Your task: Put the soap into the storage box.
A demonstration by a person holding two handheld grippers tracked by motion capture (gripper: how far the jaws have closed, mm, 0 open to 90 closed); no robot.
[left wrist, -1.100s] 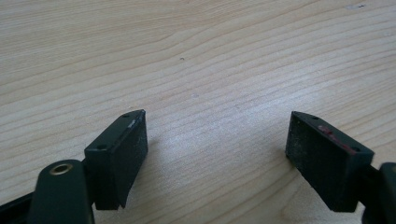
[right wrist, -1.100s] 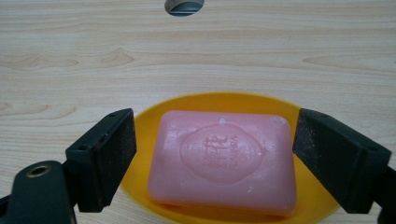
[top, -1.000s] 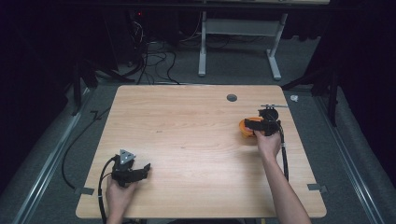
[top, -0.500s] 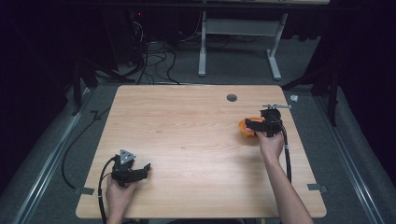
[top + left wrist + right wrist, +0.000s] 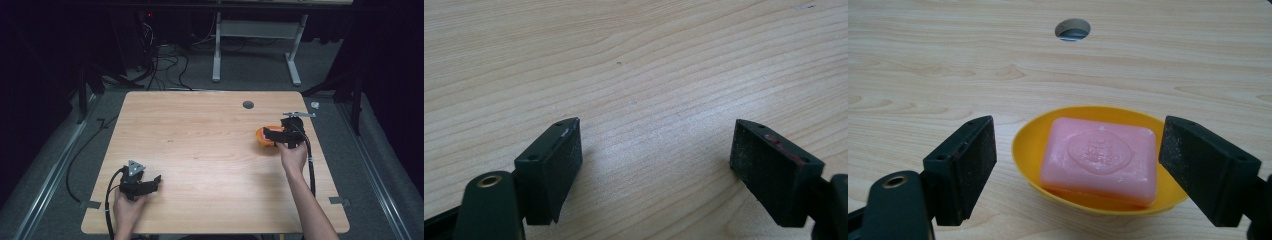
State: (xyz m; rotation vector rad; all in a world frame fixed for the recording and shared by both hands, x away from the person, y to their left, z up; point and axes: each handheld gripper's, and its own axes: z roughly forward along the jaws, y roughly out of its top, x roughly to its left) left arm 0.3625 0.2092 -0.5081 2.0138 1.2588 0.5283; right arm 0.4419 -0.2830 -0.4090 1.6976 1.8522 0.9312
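In the high view, the right claw (image 5: 272,134) sits at the right middle of the frame, over the round orange-yellow plastic soap dish (image 5: 262,137), which lies on the light wooden tabletop (image 5: 200,150) near its right edge. Compared with the picture from one second ago, this claw stays in almost the same place; only a very small shift of the hand toward the dish can be seen, and the dish itself has not moved.

In the right gripper view, the right claw (image 5: 1078,165) is wide open and holds nothing. Its two black jaws stand at the lower left and lower right of the frame, one on each side of the dish (image 5: 1033,145), and do not touch it. The pink rectangular bar of soap (image 5: 1100,159) lies flat inside the dish, at the centre of the frame. A small round hole in the tabletop (image 5: 1072,29) is at the upper middle.

The left claw (image 5: 152,181) rests at the lower left of the high view, unchanged from before. In the left gripper view it (image 5: 656,160) is also wide open, empty, with only bare wood between the jaws.
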